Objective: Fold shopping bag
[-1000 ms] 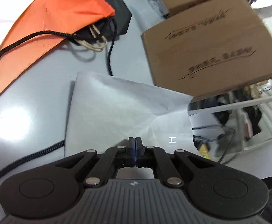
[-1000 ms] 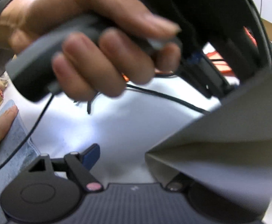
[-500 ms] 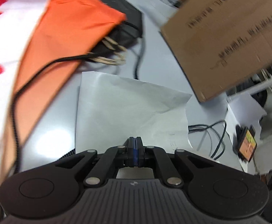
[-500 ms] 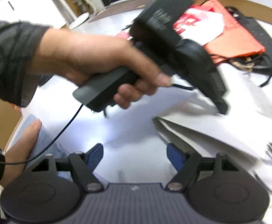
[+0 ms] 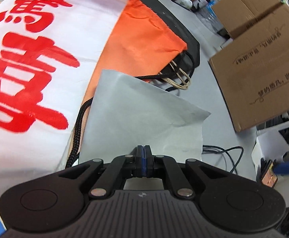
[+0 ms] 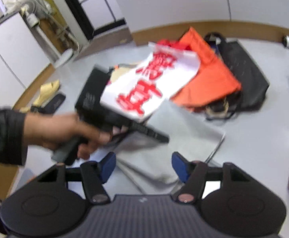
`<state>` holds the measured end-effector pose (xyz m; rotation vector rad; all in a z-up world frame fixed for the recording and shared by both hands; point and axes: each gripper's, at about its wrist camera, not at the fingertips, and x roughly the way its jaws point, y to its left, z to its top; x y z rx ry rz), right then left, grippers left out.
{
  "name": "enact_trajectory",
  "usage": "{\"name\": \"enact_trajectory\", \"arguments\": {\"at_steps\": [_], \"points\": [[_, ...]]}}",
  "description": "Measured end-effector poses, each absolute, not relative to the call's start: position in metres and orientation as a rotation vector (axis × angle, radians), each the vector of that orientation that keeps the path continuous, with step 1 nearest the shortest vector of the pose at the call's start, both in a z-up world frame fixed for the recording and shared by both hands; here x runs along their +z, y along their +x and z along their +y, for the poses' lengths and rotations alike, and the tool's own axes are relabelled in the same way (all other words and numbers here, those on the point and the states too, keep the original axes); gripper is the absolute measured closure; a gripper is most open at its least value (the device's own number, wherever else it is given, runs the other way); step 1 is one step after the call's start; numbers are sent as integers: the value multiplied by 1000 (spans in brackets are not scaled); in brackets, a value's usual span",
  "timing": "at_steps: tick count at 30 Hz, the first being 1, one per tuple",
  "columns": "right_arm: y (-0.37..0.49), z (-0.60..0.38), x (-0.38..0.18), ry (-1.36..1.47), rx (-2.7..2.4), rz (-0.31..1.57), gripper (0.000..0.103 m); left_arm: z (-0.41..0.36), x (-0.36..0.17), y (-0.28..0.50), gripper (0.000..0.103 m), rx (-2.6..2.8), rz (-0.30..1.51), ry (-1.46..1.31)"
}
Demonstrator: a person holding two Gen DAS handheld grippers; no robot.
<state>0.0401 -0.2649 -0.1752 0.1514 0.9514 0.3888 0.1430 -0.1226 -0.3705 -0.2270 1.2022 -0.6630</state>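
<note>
A flat grey shopping bag (image 5: 136, 117) lies folded on the grey table; it also shows in the right wrist view (image 6: 176, 138). My left gripper (image 5: 143, 159) is shut on the bag's near edge. In the right wrist view the left gripper (image 6: 160, 137) reaches over the bag, held by a hand. My right gripper (image 6: 143, 167) is open and empty, raised above the bag's near end.
A white bag with red characters (image 5: 29, 63), an orange bag (image 5: 144, 41) and a black bag (image 6: 243, 75) lie piled behind the grey one. Cardboard boxes (image 5: 263, 67) stand at the right. Cables (image 5: 223, 154) lie by the table edge.
My right gripper has let go of the grey bag, opened and pulled back upward. My left gripper has carried the bag's edge toward the white and orange bags.
</note>
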Motion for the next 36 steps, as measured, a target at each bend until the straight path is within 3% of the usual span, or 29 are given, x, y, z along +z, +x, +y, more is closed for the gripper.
{"name": "enact_trajectory", "arguments": {"at_steps": [2,4,6,14,18,24,26,28,31,36], "points": [[61,-259,-192,137,357,970,43,-119,-373,142,100,-648,1206,-281],[68,-250,-211,110,340,1030,70,-117,-375,144,100,-645,1220,-325],[70,-242,-239,71,312,1121,75,-115,-375,146,100,-652,1232,-347],[56,-230,-269,-134,341,1117,76,-108,-373,143,100,-655,1223,-376],[38,-241,-279,-189,354,1085,76,-104,-352,124,91,-702,1203,-201],[30,-243,-281,-195,351,1066,76,-96,-348,85,89,-785,1198,-151],[30,-246,-281,-198,352,1064,75,-99,-355,79,89,-779,1194,-134],[30,-248,-281,-198,350,1061,71,-100,-360,78,101,-772,1182,-116],[50,-245,-277,-167,340,1066,63,-103,-365,72,100,-790,1141,-50],[89,-241,-262,-152,285,1002,63,-104,-365,66,100,-798,1107,-23]]}}
